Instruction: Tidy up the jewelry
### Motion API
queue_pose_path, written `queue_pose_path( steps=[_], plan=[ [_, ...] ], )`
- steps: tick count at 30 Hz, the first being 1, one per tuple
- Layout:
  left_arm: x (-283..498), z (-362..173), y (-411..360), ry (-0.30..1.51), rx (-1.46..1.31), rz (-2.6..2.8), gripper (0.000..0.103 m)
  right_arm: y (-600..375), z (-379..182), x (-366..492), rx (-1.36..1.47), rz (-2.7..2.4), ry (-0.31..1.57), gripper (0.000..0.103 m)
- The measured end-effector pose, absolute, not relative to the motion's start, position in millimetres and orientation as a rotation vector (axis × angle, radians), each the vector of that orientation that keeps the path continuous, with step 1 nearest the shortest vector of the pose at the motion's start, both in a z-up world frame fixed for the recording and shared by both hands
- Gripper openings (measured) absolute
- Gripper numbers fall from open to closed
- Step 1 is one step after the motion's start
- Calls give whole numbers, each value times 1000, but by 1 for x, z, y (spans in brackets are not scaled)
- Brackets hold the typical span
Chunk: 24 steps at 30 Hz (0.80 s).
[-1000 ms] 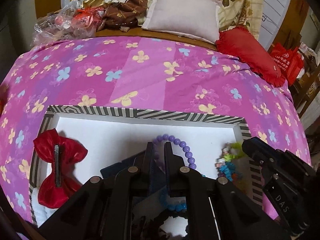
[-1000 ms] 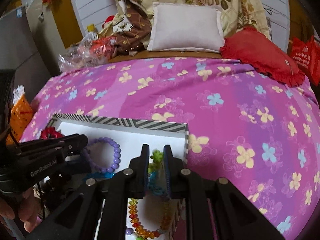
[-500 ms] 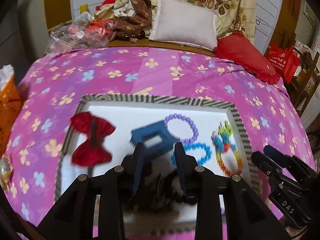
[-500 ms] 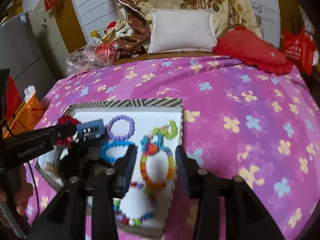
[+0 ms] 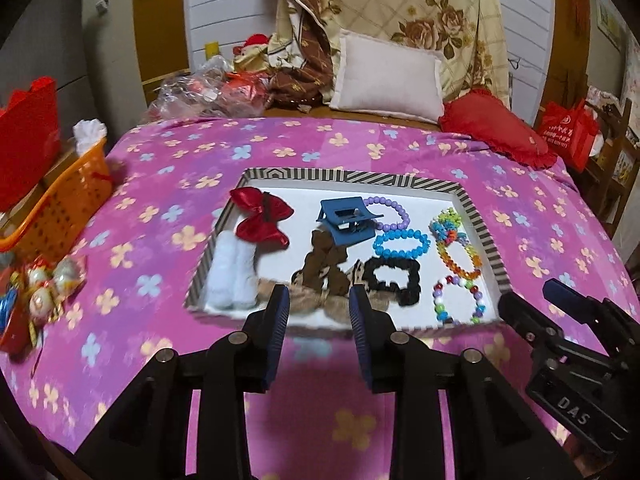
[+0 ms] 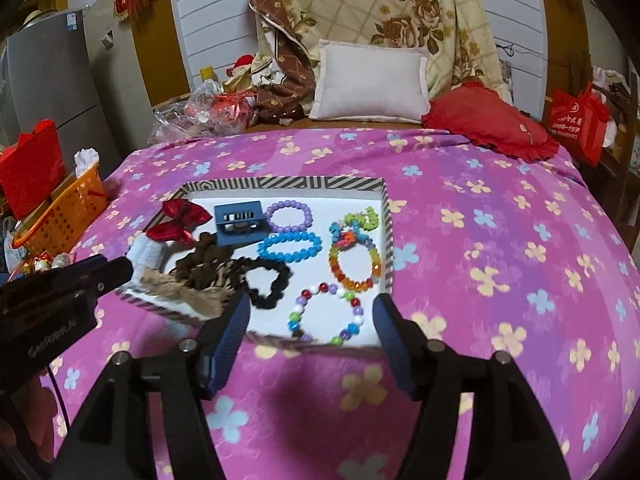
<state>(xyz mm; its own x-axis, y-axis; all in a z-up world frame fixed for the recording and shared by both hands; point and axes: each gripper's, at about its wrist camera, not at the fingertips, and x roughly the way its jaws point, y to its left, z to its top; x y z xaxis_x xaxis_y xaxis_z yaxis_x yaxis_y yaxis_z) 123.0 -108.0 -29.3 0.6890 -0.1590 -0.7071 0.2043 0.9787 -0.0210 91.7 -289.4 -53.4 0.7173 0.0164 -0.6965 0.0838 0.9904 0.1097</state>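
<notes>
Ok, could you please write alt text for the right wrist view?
A striped tray on a pink flowered bedspread holds bead bracelets, a blue clip, a red bow and a black scrunchie. The right gripper, empty and opening, hangs before it.

Your left gripper (image 5: 319, 312) points forward and down, jaws parted with nothing between them. Your right gripper (image 6: 310, 320) points down at about the same slant, jaws opening wider than the left's, and no pad presses on anything. In each wrist view the other gripper juts in from the side, so the two sit side by side.
</notes>
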Motion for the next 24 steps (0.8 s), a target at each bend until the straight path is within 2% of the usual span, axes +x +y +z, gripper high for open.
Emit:
queue_pose_path(
  steps=[7, 24],
  plan=[
    [94, -18, -98, 733, 75, -185, 31, -270, -44, 72, 118, -42, 758, 75],
    [72, 2, -80, 673, 34, -159, 31, -260, -24, 58, 129, -59, 736, 77]
  ],
)
